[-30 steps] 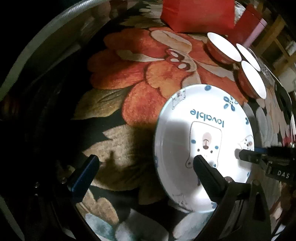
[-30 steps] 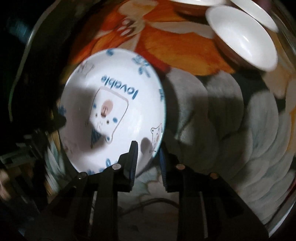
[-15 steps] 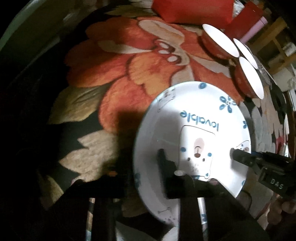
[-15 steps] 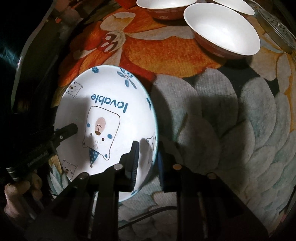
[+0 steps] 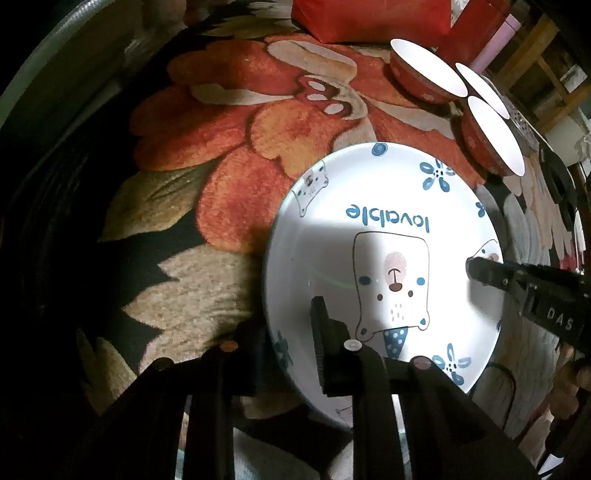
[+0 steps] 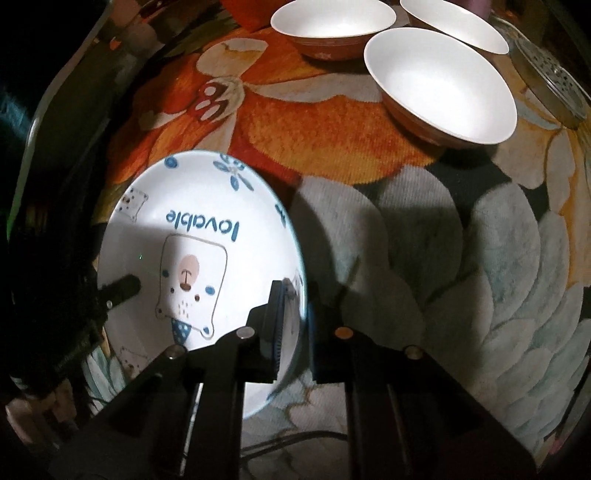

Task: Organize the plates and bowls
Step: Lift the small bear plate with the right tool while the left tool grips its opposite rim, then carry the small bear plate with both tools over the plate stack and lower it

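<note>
A white plate printed with a bear and the word "lovable" sits on the flowered cloth. My left gripper has the plate's left rim between its jaws, which are still closing, pads on the rim. On the opposite rim my right gripper is closing the same way, one finger inside the plate and one outside. Each gripper's dark fingertip also shows in the other's view. Three red-sided bowls with white insides, one of them, stand close together beyond the plate.
A red bag stands at the far edge of the cloth. A perforated metal lid lies right of the bowls. A dark cable runs under the right gripper. Wooden shelving is at the far right.
My left gripper's jaws, wide apart a second ago, have come together on the plate's left rim. The right gripper's jaws have narrowed onto the right rim.
</note>
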A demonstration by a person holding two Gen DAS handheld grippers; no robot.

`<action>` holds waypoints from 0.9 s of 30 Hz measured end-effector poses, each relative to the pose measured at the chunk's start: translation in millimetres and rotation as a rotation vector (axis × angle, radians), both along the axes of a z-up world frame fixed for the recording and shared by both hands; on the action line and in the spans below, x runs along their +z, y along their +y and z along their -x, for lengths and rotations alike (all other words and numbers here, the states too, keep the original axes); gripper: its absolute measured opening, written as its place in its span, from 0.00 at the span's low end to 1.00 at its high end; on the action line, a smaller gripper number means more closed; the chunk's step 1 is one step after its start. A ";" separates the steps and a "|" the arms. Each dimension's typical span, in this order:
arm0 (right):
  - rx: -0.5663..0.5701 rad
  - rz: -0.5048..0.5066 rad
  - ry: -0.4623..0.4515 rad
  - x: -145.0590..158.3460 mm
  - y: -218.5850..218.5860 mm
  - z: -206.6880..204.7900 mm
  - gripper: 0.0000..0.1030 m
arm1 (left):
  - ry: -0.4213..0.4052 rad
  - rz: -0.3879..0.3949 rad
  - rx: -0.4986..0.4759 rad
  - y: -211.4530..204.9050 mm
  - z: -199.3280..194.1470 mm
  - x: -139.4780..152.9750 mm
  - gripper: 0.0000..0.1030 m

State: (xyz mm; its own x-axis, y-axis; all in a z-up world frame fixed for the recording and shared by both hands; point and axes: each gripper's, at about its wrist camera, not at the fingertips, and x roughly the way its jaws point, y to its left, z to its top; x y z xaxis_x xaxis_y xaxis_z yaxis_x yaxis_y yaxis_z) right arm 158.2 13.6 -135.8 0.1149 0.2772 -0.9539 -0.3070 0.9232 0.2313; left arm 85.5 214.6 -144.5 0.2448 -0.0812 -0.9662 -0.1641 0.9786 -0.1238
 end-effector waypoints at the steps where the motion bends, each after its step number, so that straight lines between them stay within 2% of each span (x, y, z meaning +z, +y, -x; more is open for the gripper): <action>1: 0.004 0.001 0.000 -0.4 -0.3 1.5 0.11 | -0.001 -0.004 -0.001 -1.6 -0.7 -0.2 0.18; 11: 0.009 -0.015 0.019 2.7 -11.5 5.2 0.08 | -0.003 -0.007 -0.020 -5.8 4.7 0.6 0.17; 17: -0.016 -0.069 0.074 -3.9 -20.4 12.9 0.14 | 0.001 0.003 -0.009 -6.0 0.9 -0.2 0.21; 27: 0.035 -0.037 0.001 -2.0 -20.2 26.8 0.13 | -0.028 -0.005 -0.045 -15.6 10.0 7.9 0.20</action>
State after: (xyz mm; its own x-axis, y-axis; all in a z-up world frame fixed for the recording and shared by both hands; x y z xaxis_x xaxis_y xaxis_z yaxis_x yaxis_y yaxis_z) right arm 131.4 -6.7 -137.8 0.1037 0.3162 -0.9430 -0.3389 0.9026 0.2654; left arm 75.4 199.0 -136.7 0.2681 -0.0875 -0.9594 -0.1163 0.9856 -0.1224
